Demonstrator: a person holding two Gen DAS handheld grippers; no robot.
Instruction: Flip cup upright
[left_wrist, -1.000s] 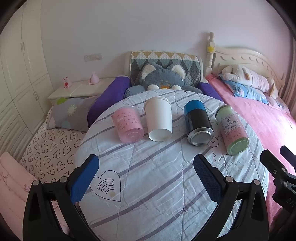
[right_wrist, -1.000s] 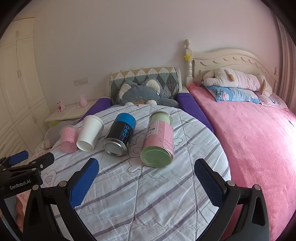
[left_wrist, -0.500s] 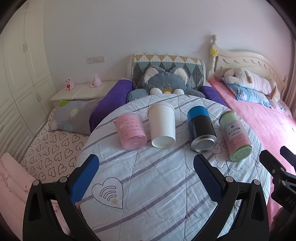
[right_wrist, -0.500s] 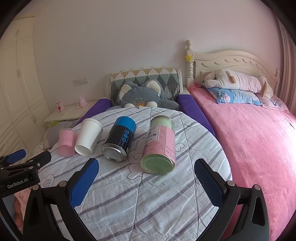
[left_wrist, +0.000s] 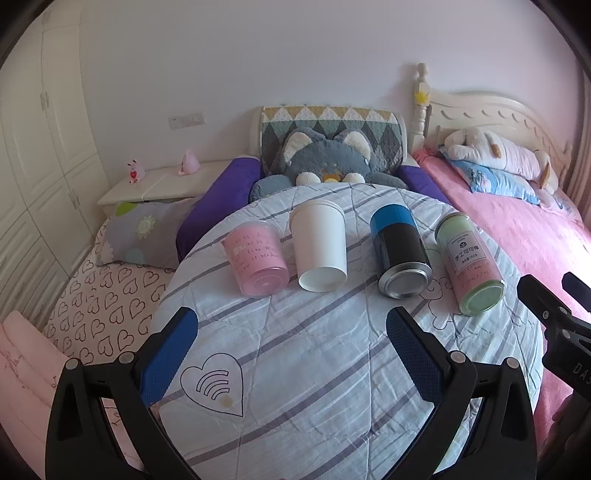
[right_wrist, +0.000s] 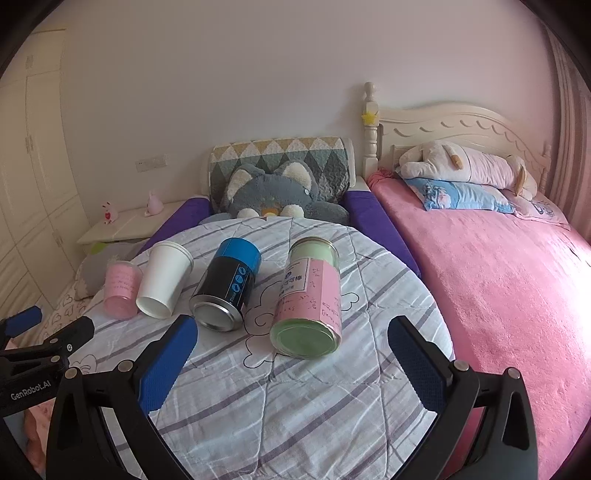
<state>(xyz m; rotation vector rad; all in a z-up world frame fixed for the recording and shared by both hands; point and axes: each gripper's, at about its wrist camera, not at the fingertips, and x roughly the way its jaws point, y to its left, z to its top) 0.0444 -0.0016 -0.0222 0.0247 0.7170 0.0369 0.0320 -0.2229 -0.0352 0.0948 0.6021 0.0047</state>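
Note:
Several containers lie on their sides on a round table (left_wrist: 314, 369) covered with a striped cloth. From left: a pink plastic cup (left_wrist: 256, 264), a white paper cup (left_wrist: 319, 247), a blue-and-black tin (left_wrist: 399, 251), a green-and-pink jar (left_wrist: 469, 262). Their bases face me. In the right wrist view they show as pink cup (right_wrist: 120, 290), white cup (right_wrist: 162, 278), tin (right_wrist: 227, 284) and jar (right_wrist: 310, 295). My left gripper (left_wrist: 291, 354) is open and empty, short of the cups. My right gripper (right_wrist: 291, 362) is open and empty, just before the jar.
A grey cat plush (left_wrist: 327, 160) sits behind the table (right_wrist: 295, 406). A pink bed (right_wrist: 498, 277) with a plush and pillow lies to the right. A white nightstand (left_wrist: 159, 186) and wardrobe stand at the left. A heart-print mattress (left_wrist: 99, 306) lies below left.
Both grippers have pulled back and risen slightly, so the containers sit lower and nearer in view. Nothing on the table has moved. Both grippers stay open.

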